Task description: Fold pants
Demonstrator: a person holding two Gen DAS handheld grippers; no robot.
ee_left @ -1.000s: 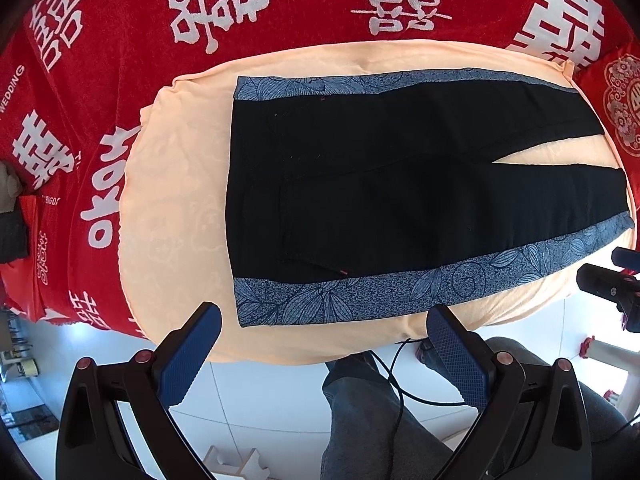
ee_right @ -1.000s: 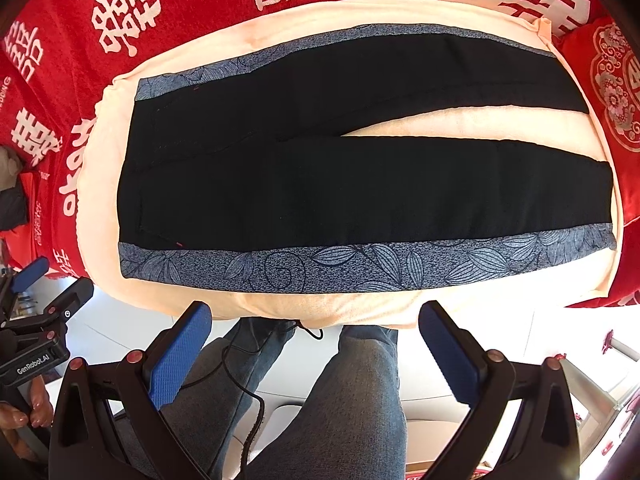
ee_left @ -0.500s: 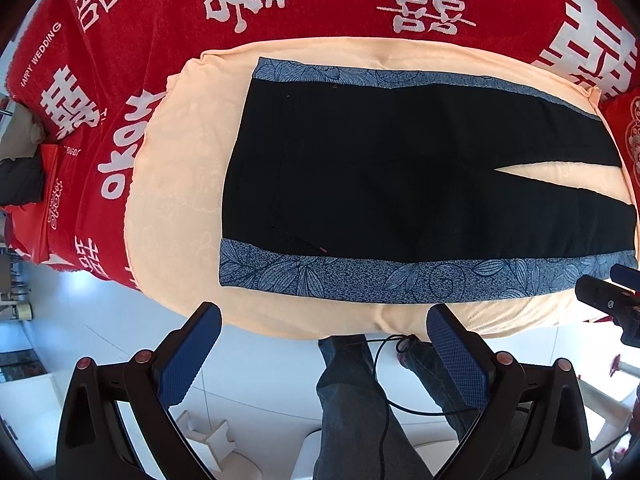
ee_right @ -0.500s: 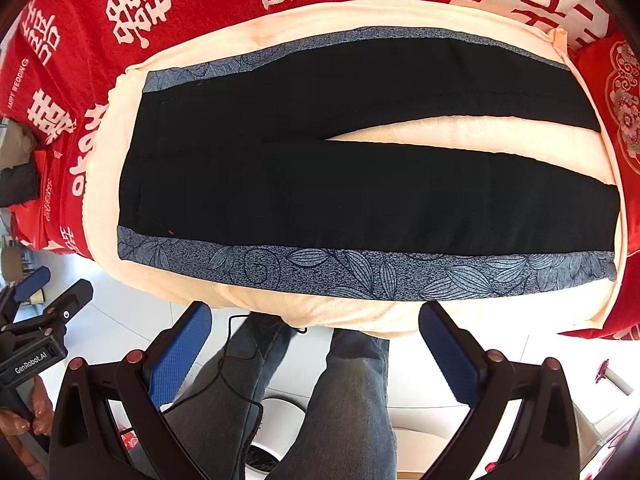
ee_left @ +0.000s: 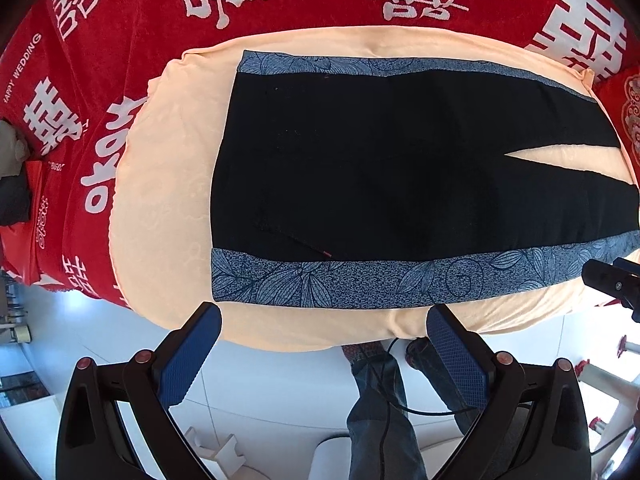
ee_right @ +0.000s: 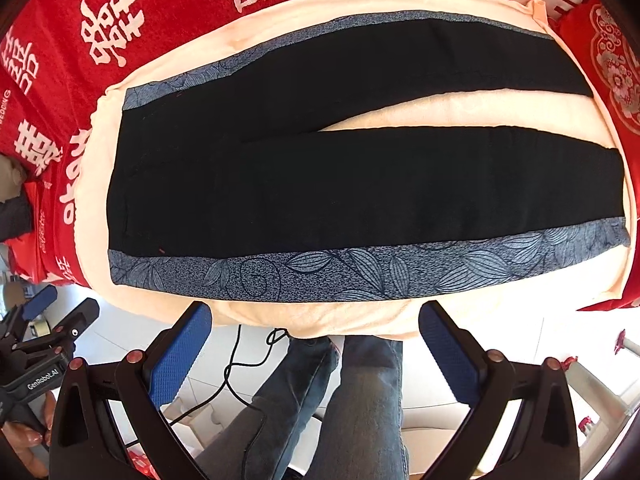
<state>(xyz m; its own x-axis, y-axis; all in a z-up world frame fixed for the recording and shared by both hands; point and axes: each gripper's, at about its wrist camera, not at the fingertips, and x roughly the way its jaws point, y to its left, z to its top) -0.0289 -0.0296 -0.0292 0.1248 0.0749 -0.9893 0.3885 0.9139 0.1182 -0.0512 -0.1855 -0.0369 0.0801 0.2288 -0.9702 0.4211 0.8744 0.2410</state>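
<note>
Black pants [ee_left: 380, 168] [ee_right: 340, 184] with blue leaf-patterned side stripes lie flat on a peach cloth [ee_left: 160, 184] [ee_right: 420, 108]. The waistband is at the left, the two legs run to the right with a narrow gap between them. My left gripper [ee_left: 322, 322] is open, hovering just off the near edge below the waist end. My right gripper [ee_right: 314, 316] is open too, off the near edge below the middle of the near leg. Neither touches the pants. Each gripper shows in the other's view: the right gripper [ee_left: 612, 280] and the left gripper [ee_right: 44, 332].
A red cover [ee_left: 120, 12] [ee_right: 80, 40] with white characters lies under the peach cloth. The person's jeans-clad legs [ee_right: 340, 400] and a black cable [ee_right: 240, 364] are below the near edge, over a white tiled floor [ee_left: 260, 392]. Dark clothing [ee_left: 12, 196] sits far left.
Both grippers have come closer to the near edge of the cloth, so the pants look larger. Both stay open, and the pants have not moved.
</note>
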